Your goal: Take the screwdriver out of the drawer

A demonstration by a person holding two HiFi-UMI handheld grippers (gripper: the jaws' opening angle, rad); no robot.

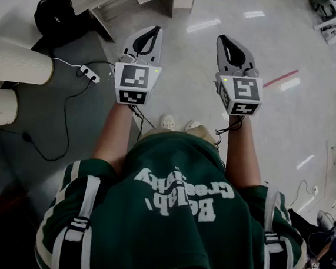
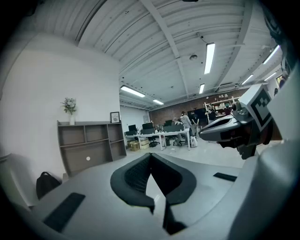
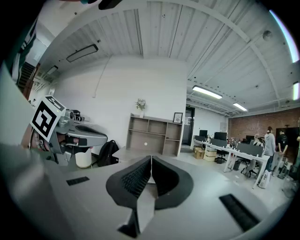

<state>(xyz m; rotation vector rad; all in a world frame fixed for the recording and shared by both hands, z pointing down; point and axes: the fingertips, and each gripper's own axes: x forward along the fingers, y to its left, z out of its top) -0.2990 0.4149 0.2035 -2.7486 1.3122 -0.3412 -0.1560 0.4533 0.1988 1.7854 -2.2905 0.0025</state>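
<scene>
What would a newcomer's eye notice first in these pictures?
The left gripper and right gripper, held out side by side above the pale floor, jaws shut on nothing. Below them, the person's green shirt with white lettering fills the head view's bottom. A black backpack lies at upper left.

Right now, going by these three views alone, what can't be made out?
- Screwdriver: in no view.
- Drawer: the shelf unit, right gripper view, is too far off to show whether it has one.
- Floor by the feet: head view, hidden by the green shirt; only shoe tips show.
- People at the desks: left gripper view, too small to tell what they do.
</scene>
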